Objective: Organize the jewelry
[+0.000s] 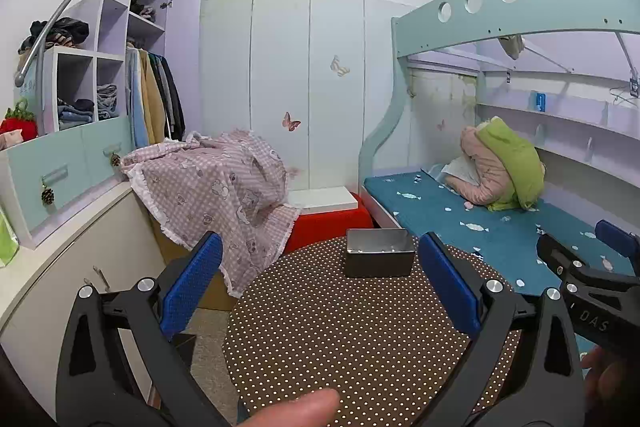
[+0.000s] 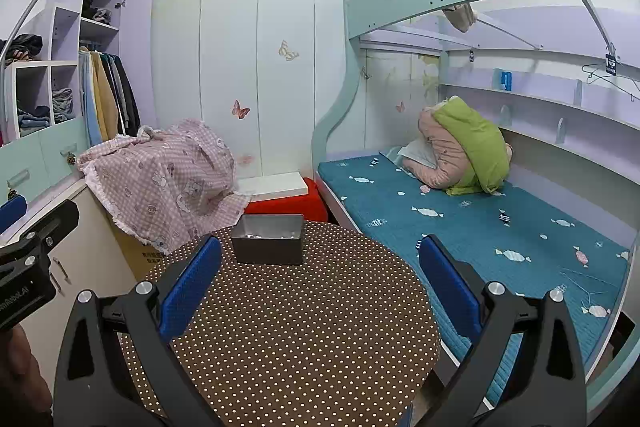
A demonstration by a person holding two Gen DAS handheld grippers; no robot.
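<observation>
L gripper (image 1: 320,279) is released, blue pads spread wide w/ nothing between, held above the round polka-dot table (image 1: 360,339). R gripper (image 2: 320,279) likewise spread & empty, over the same table. Metal tin (image 1: 379,253) sits open at the table's far edge, small pale jewelry bits (image 1: 370,249) lying inside; well apart from both tools, bare tabletop between. Beyond the tin: red box (image 1: 328,223) w/ a white board on top, pink checked cloth (image 1: 212,187) draped beside it. Teal bunk mattress (image 2: 480,227) alongside the table, green & pink bundle (image 2: 460,155) at its head. L view catches a thumb tip at bottom edge & R gripper at far right; R view shows more mattress, plus L gripper's body at left edge.
</observation>
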